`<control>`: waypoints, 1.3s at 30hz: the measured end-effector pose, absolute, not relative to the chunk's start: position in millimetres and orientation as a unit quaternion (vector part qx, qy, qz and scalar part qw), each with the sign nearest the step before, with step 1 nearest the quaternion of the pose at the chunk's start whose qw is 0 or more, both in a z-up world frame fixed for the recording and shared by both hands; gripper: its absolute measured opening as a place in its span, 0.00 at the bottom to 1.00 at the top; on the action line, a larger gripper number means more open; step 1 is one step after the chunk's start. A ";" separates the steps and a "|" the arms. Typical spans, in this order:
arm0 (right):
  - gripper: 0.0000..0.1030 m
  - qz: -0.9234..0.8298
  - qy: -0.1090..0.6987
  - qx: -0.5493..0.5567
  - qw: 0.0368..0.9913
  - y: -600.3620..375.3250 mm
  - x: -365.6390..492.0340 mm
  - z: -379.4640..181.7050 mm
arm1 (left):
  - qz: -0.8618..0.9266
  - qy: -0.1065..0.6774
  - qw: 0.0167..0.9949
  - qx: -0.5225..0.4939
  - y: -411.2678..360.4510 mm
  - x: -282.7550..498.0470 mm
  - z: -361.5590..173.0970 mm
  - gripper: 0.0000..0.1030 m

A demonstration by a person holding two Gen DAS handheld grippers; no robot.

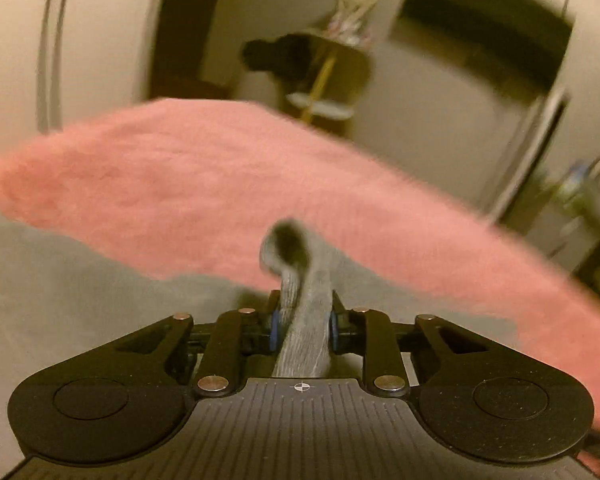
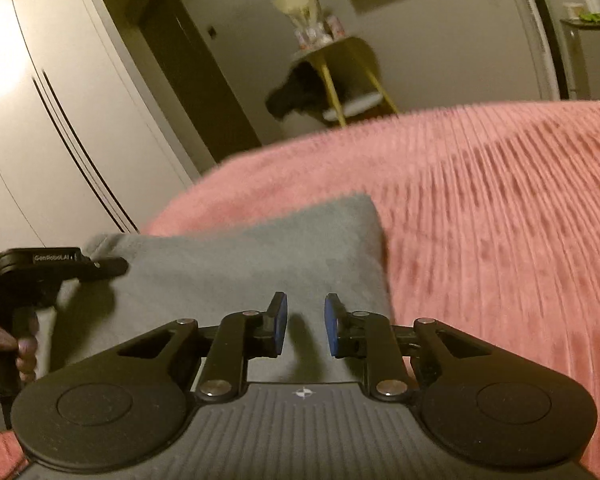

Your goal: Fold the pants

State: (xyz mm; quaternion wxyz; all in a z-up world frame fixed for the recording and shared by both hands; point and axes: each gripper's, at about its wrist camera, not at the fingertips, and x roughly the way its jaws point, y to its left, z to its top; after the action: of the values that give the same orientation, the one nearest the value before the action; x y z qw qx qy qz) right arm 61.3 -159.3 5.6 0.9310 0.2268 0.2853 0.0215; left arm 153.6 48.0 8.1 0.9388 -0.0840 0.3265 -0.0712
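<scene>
Pink ribbed blanket [image 2: 500,208], grey pants [image 2: 240,256] on it

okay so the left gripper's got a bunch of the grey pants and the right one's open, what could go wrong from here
The left gripper pinches only a narrow bunched strip of the grey pants, so it may slip out when pulled. The right gripper hangs open above the fabric, holding nothing, so a one-sided pull could skew the fold or drag the pink blanket.

grey knit pants [image 2: 228,264], fuzzy pink blanket [image 2: 500,220]
</scene>
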 end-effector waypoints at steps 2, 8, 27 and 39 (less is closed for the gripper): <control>0.19 0.015 0.307 0.205 0.929 -155.3 66.9 -1.0 | -0.029 0.371 0.927 -0.049 41.2 164.7 -15.6 0.50; 0.20 0.028 0.292 0.185 0.938 -150.0 61.0 6.7 | -0.057 0.349 0.932 -0.076 45.2 115.8 -0.6 0.68; 0.38 0.048 0.300 0.190 0.934 -139.7 55.0 6.4 | 0.139 0.284 0.917 -0.242 217.4 34.3 -2.9 0.94; 0.43 0.050 0.292 0.209 0.932 -142.1 56.0 1.5 | 0.135 0.256 0.820 -0.493 349.4 59.9 -65.5 0.85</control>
State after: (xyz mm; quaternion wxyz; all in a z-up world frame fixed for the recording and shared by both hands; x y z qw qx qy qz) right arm 56.0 -142.1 1.5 0.9320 0.2086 0.2924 0.0495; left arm 59.9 349.4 -65.5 0.8202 -0.4934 0.2559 0.1351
